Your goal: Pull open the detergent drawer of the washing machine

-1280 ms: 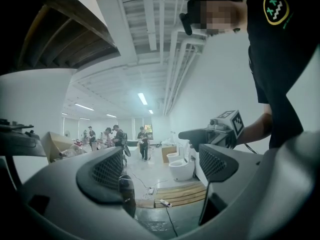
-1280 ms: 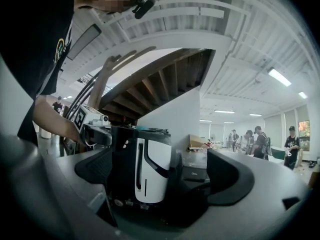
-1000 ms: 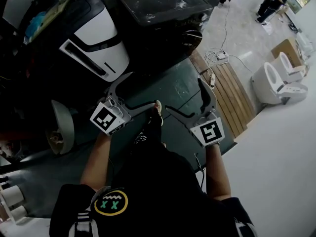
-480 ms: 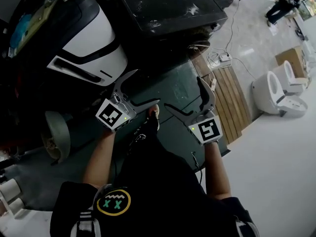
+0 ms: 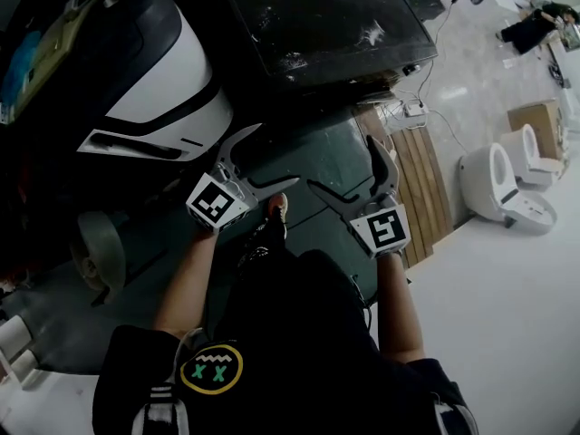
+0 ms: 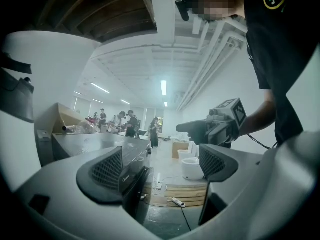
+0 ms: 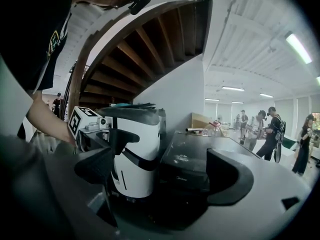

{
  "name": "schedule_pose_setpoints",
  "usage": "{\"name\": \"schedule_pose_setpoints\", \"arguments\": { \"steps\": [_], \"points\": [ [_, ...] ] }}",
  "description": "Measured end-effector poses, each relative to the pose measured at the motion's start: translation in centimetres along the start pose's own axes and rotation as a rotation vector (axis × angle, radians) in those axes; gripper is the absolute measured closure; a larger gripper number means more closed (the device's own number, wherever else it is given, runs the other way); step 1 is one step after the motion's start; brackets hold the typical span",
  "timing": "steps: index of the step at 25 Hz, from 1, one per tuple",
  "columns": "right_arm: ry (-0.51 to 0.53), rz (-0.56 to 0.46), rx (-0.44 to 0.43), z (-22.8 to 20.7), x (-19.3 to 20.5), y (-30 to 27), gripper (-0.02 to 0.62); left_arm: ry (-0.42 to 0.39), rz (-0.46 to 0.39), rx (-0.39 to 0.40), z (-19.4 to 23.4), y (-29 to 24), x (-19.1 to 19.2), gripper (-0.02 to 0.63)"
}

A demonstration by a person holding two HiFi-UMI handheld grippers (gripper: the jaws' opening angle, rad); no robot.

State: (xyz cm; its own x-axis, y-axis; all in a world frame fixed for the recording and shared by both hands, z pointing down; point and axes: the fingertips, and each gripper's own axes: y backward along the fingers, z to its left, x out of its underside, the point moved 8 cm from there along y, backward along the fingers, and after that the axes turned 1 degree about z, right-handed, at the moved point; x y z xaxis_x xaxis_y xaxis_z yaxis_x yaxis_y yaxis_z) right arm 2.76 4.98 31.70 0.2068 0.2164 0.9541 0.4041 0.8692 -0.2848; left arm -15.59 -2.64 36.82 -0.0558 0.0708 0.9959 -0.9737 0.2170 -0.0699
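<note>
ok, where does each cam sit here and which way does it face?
Head view: on the person's head, looking steeply down at the dark washing machine; shows torso, forearms, left gripper, right gripper.
Left gripper view: on the left gripper, looking between its open, empty jaws past the machine's front to the toilets; shows right gripper, torso.
Right gripper view: on the right gripper, looking between open, empty jaws at the machine and white-and-black appliance; shows left gripper, forearm.
Shared: all show the washing machine; each gripper view shows the other gripper.
</note>
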Motion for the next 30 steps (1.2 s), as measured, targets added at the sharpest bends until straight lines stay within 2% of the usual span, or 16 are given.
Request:
{"name": "schedule_pose_setpoints", "arguments": {
  "steps": [8,15,18,26,30],
  "points": [
    [-0.015,0.043,-0.02,-2.4,1.9,-3.0,0.002,0.047,0.049,-0.022,1.7,-2.0,1.2,0.138],
    [-0.042,0.058,-0.081,-4.7,4.1,-4.9,0.002,0.063,0.067,-0.093,2.3,-3.7,2.9,0.138],
    [-0.058,0.069,-0.127,-6.1,5.6,-6.0,0.002,0.083,0.079,-0.16,2.5,-4.8,4.2,0.138],
    [-0.161,0.096,-0.205,-11.3,10.3,-8.3,0.004,0.229,0.077,-0.329,2.8,-9.2,7.9,0.138],
    [-0.223,0.104,-0.241,-13.0,12.4,-9.4,0.014,0.364,0.015,-0.437,2.9,-10.3,9.7,0.138]
  ]
}}
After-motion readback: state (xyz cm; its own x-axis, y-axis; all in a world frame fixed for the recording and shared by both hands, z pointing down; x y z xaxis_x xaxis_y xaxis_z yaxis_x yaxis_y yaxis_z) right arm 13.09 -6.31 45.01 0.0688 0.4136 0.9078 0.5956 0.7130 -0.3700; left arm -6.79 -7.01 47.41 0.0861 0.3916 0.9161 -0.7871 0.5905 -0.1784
